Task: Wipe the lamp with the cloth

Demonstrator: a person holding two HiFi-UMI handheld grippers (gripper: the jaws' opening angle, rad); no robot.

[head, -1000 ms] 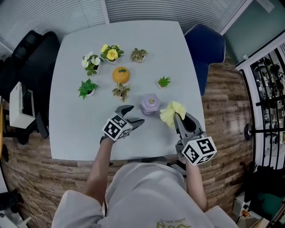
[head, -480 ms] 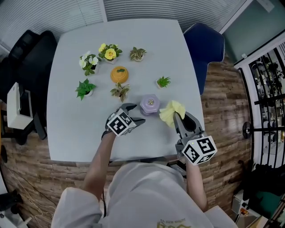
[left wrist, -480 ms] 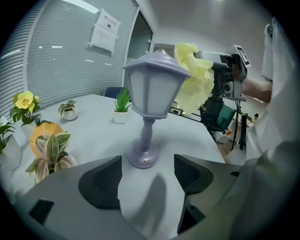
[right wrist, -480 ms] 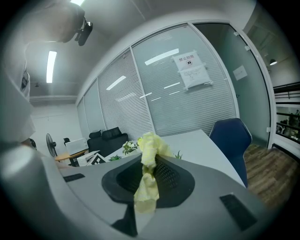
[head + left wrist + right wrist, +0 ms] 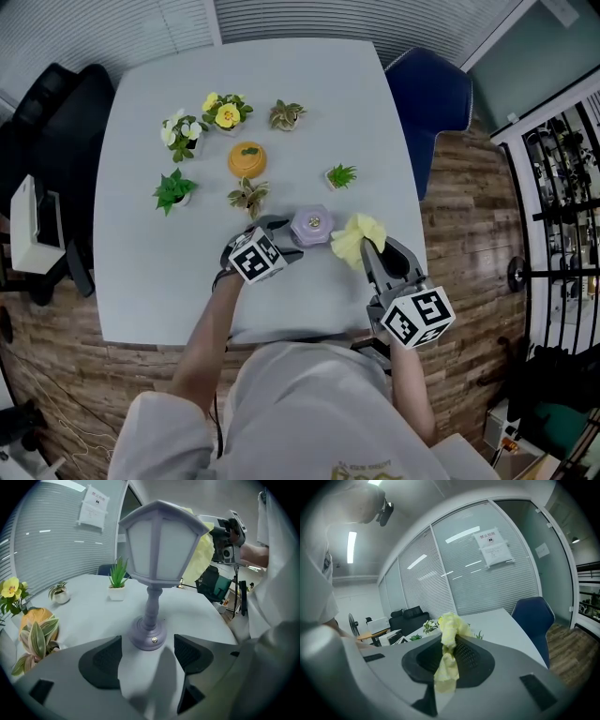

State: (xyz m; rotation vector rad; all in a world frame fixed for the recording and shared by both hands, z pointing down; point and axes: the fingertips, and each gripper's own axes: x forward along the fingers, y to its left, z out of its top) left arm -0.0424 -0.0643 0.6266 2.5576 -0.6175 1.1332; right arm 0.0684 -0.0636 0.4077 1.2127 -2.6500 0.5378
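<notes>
A purple lamp (image 5: 312, 226) is stood near the front edge of the grey table (image 5: 150, 281). A striped-leaf plant (image 5: 247, 195) is placed near it and an orange pot (image 5: 247, 159) farther back. The lamp's base is hidden under its shade in the head view. The left gripper (image 5: 146, 660) is held low with jaws apart, the base just ahead of their gap. The yellow cloth (image 5: 356, 238) is pinched in the right gripper (image 5: 449, 660), just beside the shade.

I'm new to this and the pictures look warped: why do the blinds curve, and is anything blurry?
Left gripper view: wide lens bows the blinds, dark corners, lamp sharp. Right gripper view: same bowing, the near cloth soft. Head view: table edges bulge.
</notes>
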